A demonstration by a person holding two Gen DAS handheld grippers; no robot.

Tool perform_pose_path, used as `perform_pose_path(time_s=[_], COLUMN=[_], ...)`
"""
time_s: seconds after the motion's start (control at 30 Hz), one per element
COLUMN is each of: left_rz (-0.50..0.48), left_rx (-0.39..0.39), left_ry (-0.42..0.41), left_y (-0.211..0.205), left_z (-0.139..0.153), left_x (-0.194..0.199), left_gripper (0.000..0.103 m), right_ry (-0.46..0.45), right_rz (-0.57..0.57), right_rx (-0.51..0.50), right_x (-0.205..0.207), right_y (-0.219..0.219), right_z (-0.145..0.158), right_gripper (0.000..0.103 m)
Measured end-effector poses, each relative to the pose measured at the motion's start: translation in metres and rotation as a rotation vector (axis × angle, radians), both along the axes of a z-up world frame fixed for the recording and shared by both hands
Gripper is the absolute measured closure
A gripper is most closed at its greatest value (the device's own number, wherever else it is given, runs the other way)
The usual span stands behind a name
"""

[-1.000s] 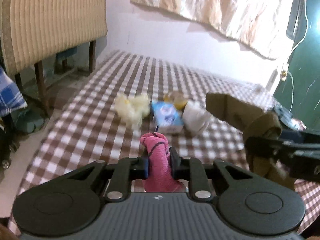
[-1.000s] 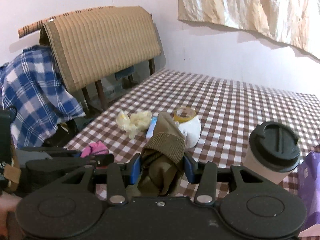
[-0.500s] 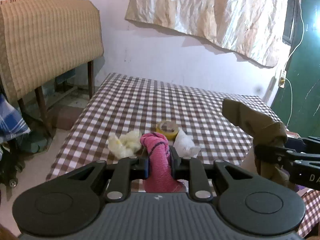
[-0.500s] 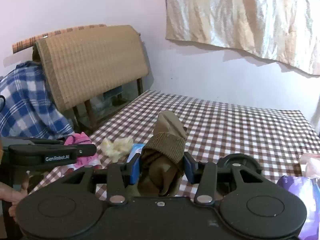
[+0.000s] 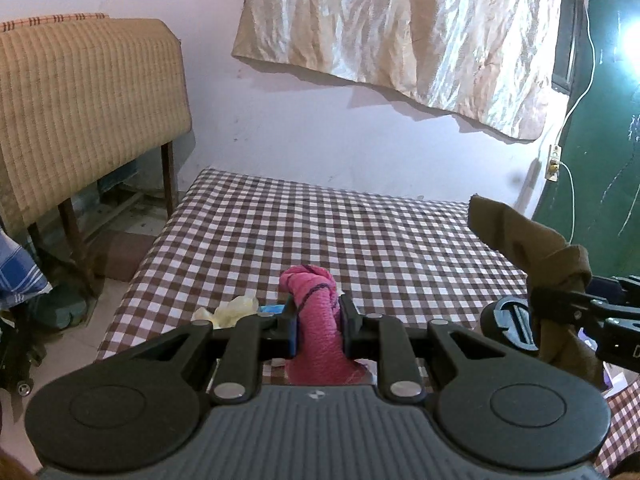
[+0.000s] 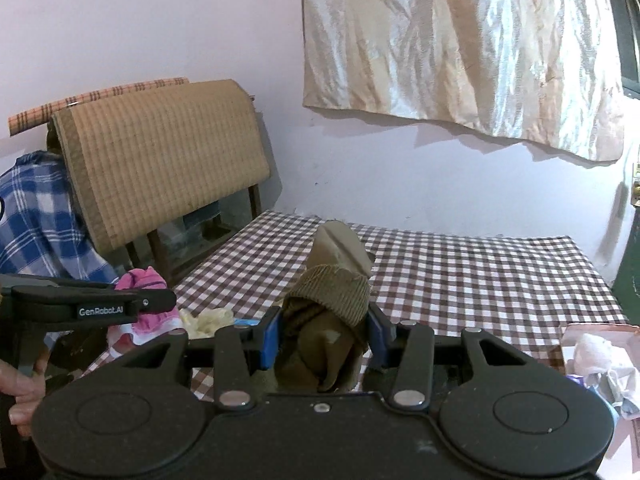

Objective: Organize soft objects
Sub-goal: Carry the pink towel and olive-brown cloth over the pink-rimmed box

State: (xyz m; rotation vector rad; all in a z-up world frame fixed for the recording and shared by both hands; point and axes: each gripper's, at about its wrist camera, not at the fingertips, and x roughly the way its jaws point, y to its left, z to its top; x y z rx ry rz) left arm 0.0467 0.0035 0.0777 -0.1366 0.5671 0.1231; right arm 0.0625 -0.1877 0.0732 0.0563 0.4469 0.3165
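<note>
My left gripper (image 5: pixel 318 322) is shut on a rolled pink cloth (image 5: pixel 314 300), held up above the checked table (image 5: pixel 320 224). The same pink cloth (image 6: pixel 146 280) shows at the left of the right wrist view, in the left gripper (image 6: pixel 152 304). My right gripper (image 6: pixel 324 334) is shut on an olive-brown sock bundle (image 6: pixel 334 300), also raised over the table. In the left wrist view that brown bundle (image 5: pixel 520 236) sticks up at the right, clamped in the right gripper (image 5: pixel 560 300). A pale yellow soft lump (image 5: pixel 236 308) lies on the table's near edge, close to a blue packet (image 5: pixel 272 309).
A black-lidded cup (image 5: pixel 510 328) stands near the right gripper. A purple bag with white cloth (image 6: pixel 596 364) sits at the right. A chair draped with a woven mat (image 6: pixel 160 152) and a blue plaid cloth (image 6: pixel 36 216) stand left of the table. A hand (image 6: pixel 20 396) grips the left tool.
Both grippers have risen with their bundles still clamped. The table items have sunk low in both views; the tape roll and white lump are now hidden behind the gripper bodies.
</note>
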Motion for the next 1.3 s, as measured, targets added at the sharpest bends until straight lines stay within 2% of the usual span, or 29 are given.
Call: perform_pose_path(time_s=[1.3], left_rz=[-0.155], left_rx=[-0.009], left_ry=[0.014], left_y=[-0.067], left_z=[-0.004], left_x=[0.029], left_gripper=[0.081], right_ry=[-0.004], right_rz=[-0.210], right_rx=[0.019], right_x=[-0.015], right_y=[-0.090], right_z=[-0.006], right_gripper=[0.049])
